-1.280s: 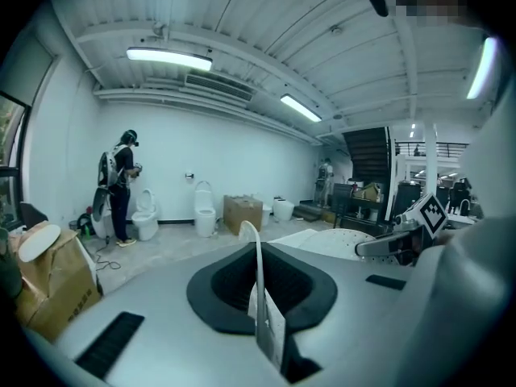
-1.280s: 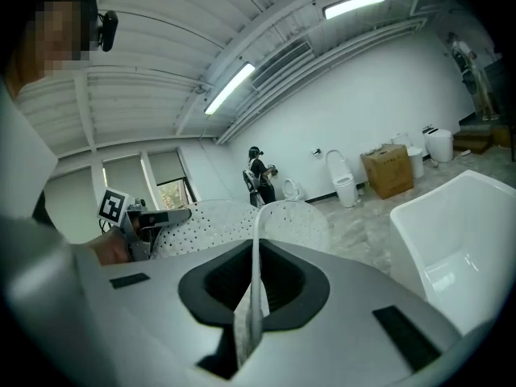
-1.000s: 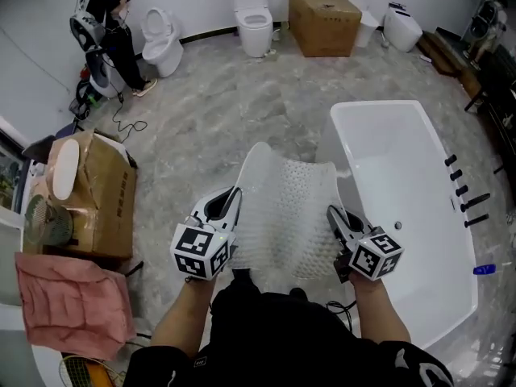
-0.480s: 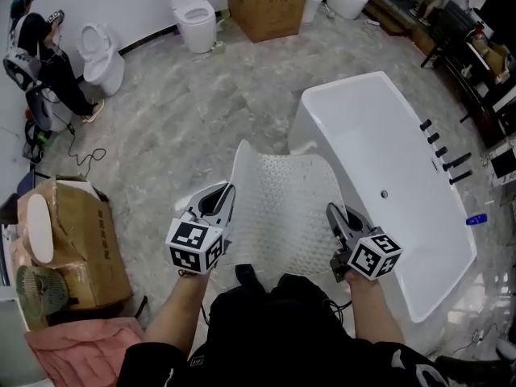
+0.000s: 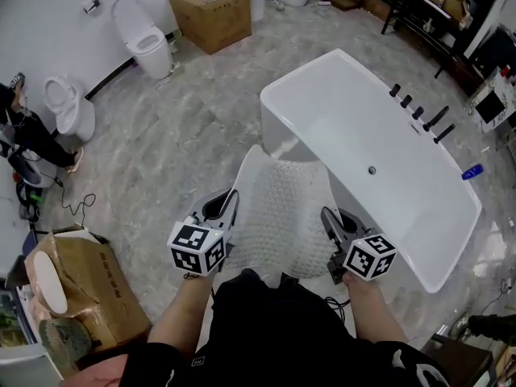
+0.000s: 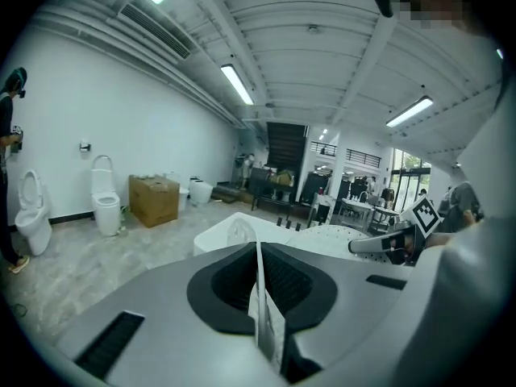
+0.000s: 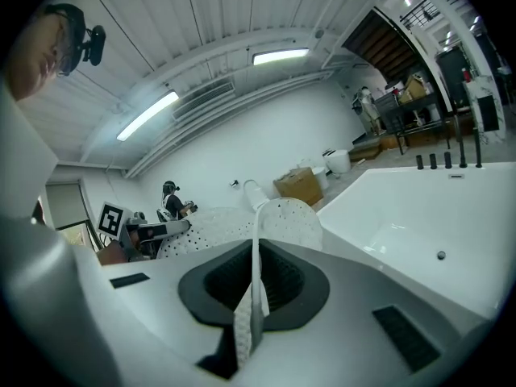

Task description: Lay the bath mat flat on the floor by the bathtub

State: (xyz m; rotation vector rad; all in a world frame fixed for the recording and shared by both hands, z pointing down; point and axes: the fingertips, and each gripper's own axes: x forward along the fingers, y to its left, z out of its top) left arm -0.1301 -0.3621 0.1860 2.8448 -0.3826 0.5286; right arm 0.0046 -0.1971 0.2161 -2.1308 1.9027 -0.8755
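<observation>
The white perforated bath mat [image 5: 282, 208] hangs in the air between my two grippers, its far edge curled up just short of the near end of the white bathtub [image 5: 355, 127]. My left gripper [image 5: 233, 198] is shut on the mat's left edge, and my right gripper [image 5: 326, 216] is shut on its right edge. In the left gripper view the jaws [image 6: 258, 256] pinch a thin fold of mat [image 6: 339, 236], with the right gripper [image 6: 387, 244] beyond. In the right gripper view the jaws [image 7: 256, 252] clamp the mat [image 7: 282, 216] beside the tub [image 7: 419, 216].
Grey marble floor lies left of the tub. Two toilets [image 5: 145, 39] [image 5: 68, 107] and a cardboard box [image 5: 211, 10] stand along the far wall. Another box [image 5: 81, 285] sits lower left, with a person [image 5: 20, 135] at the left edge. Black taps [image 5: 419, 111] line the tub's rim.
The view has swung, so the tub now runs diagonally across the upper right. Both grippers still hold the mat and have shifted with it toward the tub's near end.
</observation>
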